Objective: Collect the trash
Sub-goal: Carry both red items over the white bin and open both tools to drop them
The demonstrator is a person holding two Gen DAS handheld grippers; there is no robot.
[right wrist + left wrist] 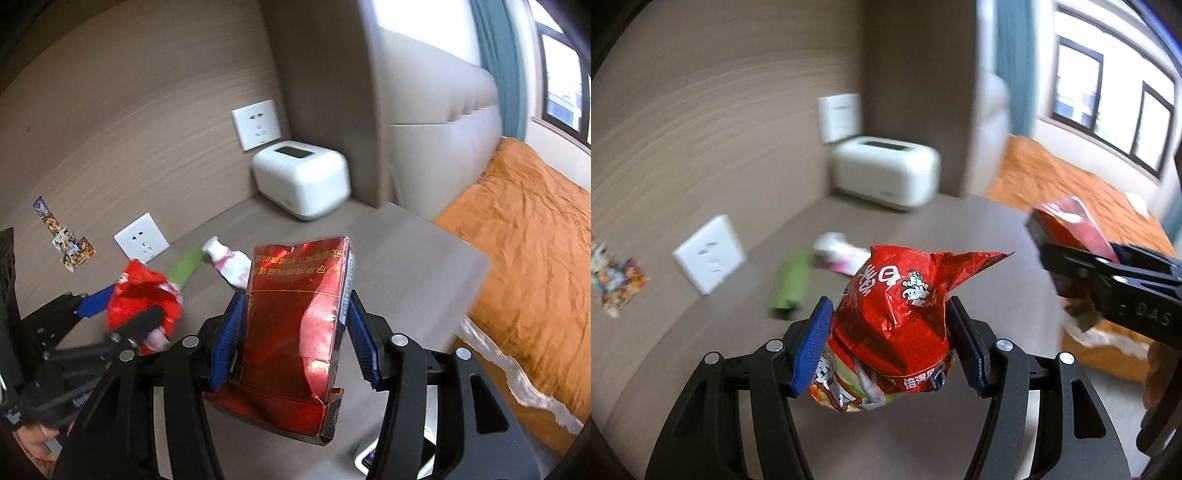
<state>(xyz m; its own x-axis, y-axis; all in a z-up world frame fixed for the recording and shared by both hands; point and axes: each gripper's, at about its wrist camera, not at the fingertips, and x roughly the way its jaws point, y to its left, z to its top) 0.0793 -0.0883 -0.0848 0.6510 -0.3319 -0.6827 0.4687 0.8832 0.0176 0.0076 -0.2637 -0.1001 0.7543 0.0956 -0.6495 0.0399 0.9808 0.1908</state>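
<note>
My left gripper (886, 343) is shut on a crumpled red snack wrapper (897, 317) and holds it above the brown table (979, 240). It shows at the left of the right wrist view (122, 310), with the wrapper (144, 291) in it. My right gripper (291, 339) is shut on a crushed red foil box (295, 325), held above the table (406, 251). It shows at the right of the left wrist view (1067, 266), with the box (1071, 221) in it. A green wrapper (184, 267) and a small white-pink bottle (231, 262) lie on the table beyond.
A white box-shaped appliance (301, 181) stands in the back corner. Wall sockets (142, 240) sit low on the wall. A bed with an orange cover (524, 258) lies right of the table. A white plastic bag rim (517, 380) shows at the table's right side.
</note>
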